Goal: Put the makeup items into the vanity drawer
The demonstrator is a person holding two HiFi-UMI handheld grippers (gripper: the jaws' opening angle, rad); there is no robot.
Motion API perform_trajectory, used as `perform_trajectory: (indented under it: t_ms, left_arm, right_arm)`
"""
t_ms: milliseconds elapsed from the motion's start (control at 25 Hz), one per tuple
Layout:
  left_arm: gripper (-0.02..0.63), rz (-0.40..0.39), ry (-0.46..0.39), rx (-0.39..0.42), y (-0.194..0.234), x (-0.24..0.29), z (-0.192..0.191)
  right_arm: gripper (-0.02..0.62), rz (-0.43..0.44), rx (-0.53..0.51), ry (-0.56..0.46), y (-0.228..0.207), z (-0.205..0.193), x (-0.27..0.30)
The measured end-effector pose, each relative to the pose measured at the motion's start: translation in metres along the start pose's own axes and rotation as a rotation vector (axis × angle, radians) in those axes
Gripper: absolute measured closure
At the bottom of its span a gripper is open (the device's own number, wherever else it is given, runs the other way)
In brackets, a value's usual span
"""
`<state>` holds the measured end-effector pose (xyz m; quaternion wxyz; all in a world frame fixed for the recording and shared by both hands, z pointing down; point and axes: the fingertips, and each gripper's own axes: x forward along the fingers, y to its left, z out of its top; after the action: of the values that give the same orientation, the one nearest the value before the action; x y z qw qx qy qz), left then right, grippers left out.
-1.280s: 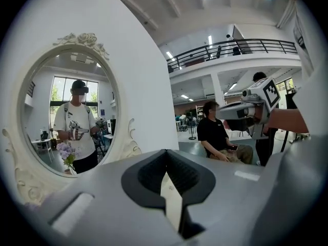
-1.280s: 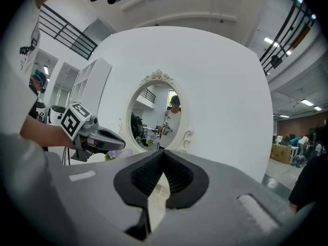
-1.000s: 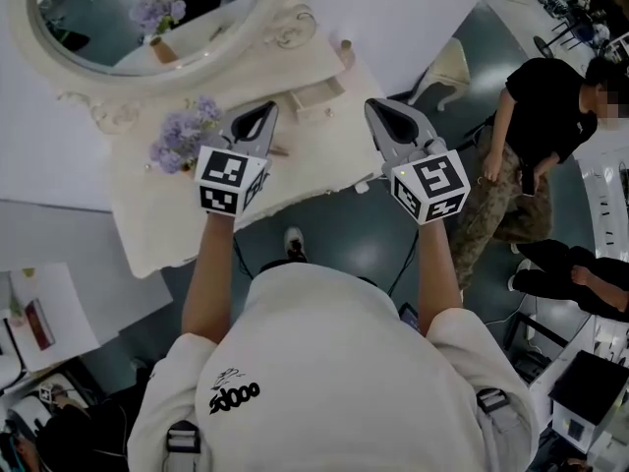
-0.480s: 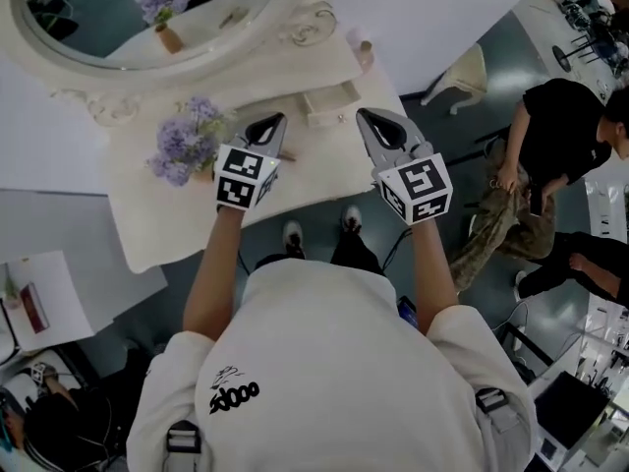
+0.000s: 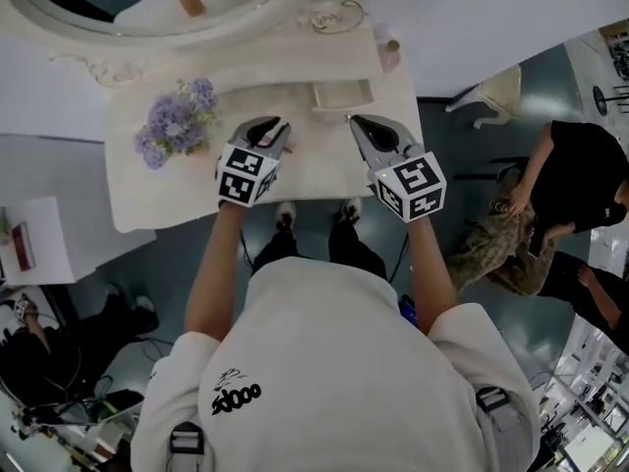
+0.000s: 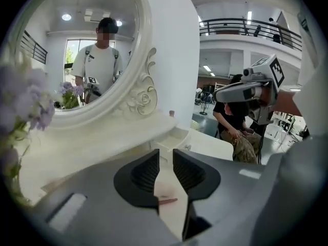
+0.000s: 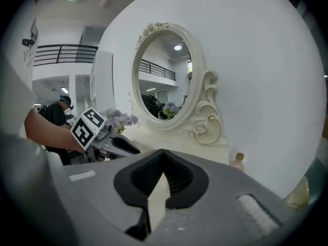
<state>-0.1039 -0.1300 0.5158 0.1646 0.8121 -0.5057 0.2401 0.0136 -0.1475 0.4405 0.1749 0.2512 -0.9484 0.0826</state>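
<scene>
A small reddish-brown makeup pencil [image 6: 168,201] lies on the cream vanity top [image 5: 197,180], right under my left gripper [image 6: 165,157]. That gripper's jaws are opening, a narrow gap shows between them, and nothing is in it. In the head view the left gripper [image 5: 276,126] hovers over the table's front middle. My right gripper [image 5: 356,123] hangs beside it, shut and empty, its tips meeting [image 7: 163,164]. The small open drawer [image 5: 344,94] sits just beyond both grippers, also seen past the left jaws as a drawer [image 6: 169,140].
Purple flowers [image 5: 175,118] stand at the table's left. An oval mirror [image 5: 147,8] with a carved frame backs the table. A small bottle [image 5: 390,53] stands at the back right. A seated person [image 5: 575,180] is to the right on the floor side.
Both grippers have come closer to the table's middle, towards the open drawer. The left jaws, shut before, now stand slightly apart.
</scene>
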Motion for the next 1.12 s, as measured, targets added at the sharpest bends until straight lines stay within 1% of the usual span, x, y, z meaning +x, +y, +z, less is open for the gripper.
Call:
perform_trajectory:
  t_ms: [80,320,440,560,720,920,1120]
  left_arm:
    - [0.479,-0.002,0.045,-0.014,-0.001,0.01,-0.014]
    - [0.385,-0.005,0.161,-0.073,0.003,0.036,-0.057]
    - [0.333,-0.022,0.222,-0.085,0.004,0.05,-0.077]
    - [0.309,-0.026,0.266,-0.075,0.006,0.062,-0.096]
    - [0.299,-0.022,0.293,-0.056,0.003,0.073,-0.111]
    - [0.304,-0.003,0.32,-0.014,0.005,0.08,-0.116]
    - [0.345,-0.012,0.338,0.011,0.003,0.084,-0.118]
  right_arm:
    - [0.594,0.018,0.018,0.015,-0.005,-0.011,0.004]
    - [0.592,0.059,0.021,0.081,-0.006,-0.044,0.019]
    - [0.592,0.077,0.027,0.113,-0.003,-0.057,0.024]
    - [0.592,0.083,0.048,0.148,-0.002,-0.07,0.027]
    - [0.592,0.084,0.066,0.183,-0.001,-0.08,0.028]
    - [0.592,0.057,0.071,0.184,-0.003,-0.083,0.029]
    - [0.594,0.017,0.079,0.176,-0.009,-0.081,0.027]
